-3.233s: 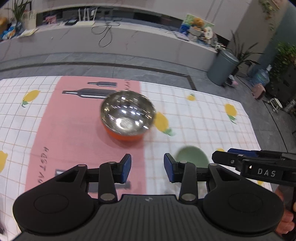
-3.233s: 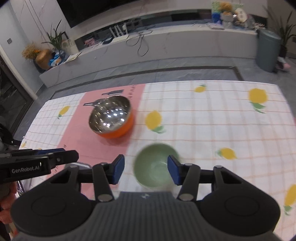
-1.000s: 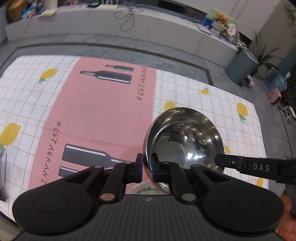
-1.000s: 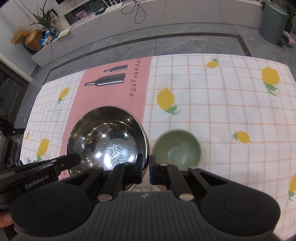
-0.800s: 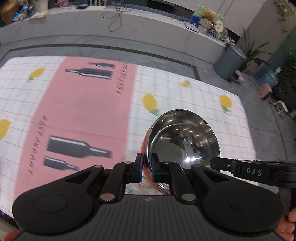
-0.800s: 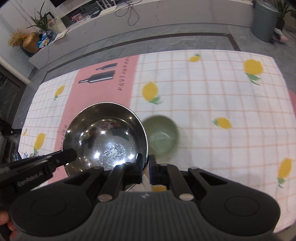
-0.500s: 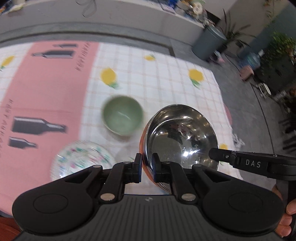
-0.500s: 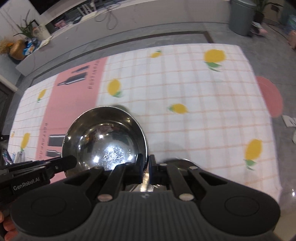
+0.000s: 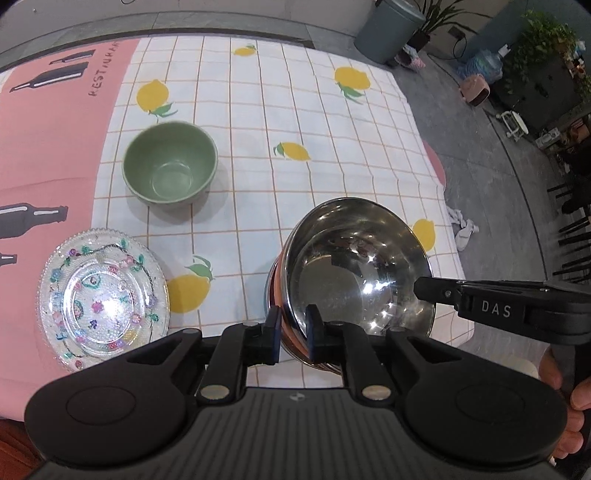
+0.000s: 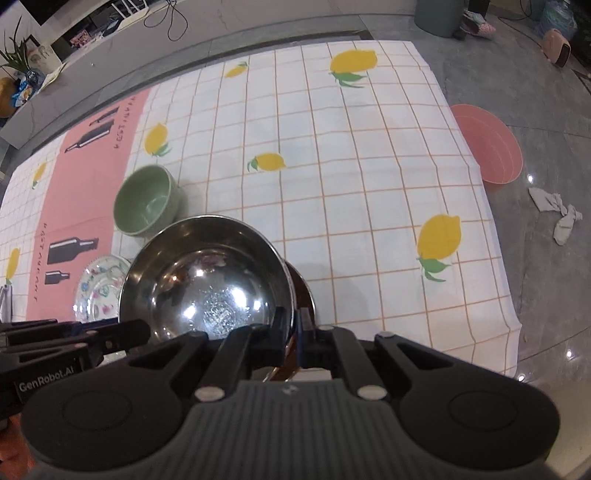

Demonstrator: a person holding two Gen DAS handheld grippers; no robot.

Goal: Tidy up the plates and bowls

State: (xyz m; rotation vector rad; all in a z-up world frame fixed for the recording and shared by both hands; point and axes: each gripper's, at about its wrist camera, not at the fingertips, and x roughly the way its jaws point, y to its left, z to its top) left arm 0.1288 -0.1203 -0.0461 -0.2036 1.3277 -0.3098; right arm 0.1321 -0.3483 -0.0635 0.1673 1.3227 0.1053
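A steel bowl with an orange outer wall sits low over the table's near right corner. My left gripper straddles its near-left rim. Those jaws are opening, and the rim stands between the blue pads with a slight gap. From the other side, my right gripper is shut on the bowl's right rim. It shows side-on in the left wrist view. An empty green bowl stands upright to the left. Nearer me lies a patterned glass plate.
The lemon-print tablecloth ends just right of the steel bowl, with grey floor beyond. A pink basin and crumpled rags lie on that floor. A grey bin stands past the far edge. A person's hand holds the right gripper.
Both grippers carried the steel bowl rightwards from the pink strip to the near right corner and lower. The green bowl and glass plate now lie to its left. The left pads have spread slightly.
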